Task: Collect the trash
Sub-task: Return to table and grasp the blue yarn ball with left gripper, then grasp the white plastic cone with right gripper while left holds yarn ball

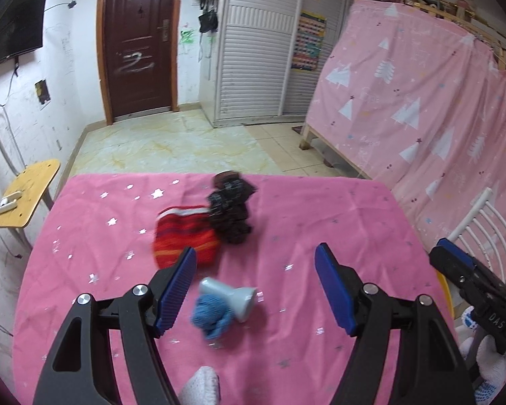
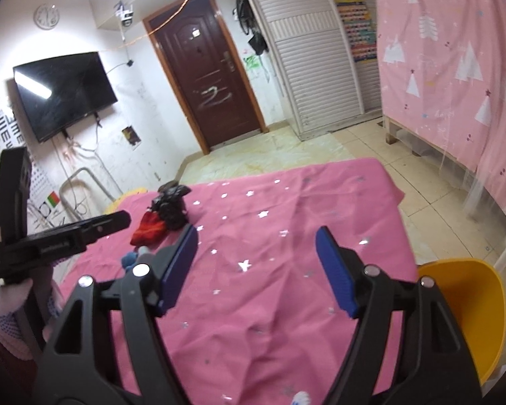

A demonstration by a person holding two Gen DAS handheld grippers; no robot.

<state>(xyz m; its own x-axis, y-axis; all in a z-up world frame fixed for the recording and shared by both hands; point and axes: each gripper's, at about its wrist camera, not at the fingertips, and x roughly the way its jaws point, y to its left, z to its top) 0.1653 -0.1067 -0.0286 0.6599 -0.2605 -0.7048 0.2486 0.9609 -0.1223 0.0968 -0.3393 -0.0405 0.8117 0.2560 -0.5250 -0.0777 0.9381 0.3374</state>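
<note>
Pink star-print tabletop (image 1: 101,236) filling the lower half of both views, far edge straight, tiled floor (image 1: 172,141) open beyond it up to a brown door (image 1: 140,40). Pink curtain (image 1: 421,101) close along the right side. Yellow bin (image 2: 469,310) just past the tabletop's right edge, beside the right claw. Small yellow side table (image 1: 27,192) off the left edge.

Wide bare cloth across the middle and right of the tabletop.

Red striped knit pouch (image 1: 185,236) ahead of the left claw's left finger, touching a black crumpled wad (image 1: 231,209) lying farther out. Blue knit piece (image 1: 212,317) and a pale blue funnel-shaped plastic piece (image 1: 232,298) touching each other, low between the fingers of the left claw (image 1: 254,290), nearer the left finger.

Left claw spread wide, holding nothing. Right claw (image 2: 256,270) also spread wide and empty, over bare cloth, well apart from the trash at its left.
</note>
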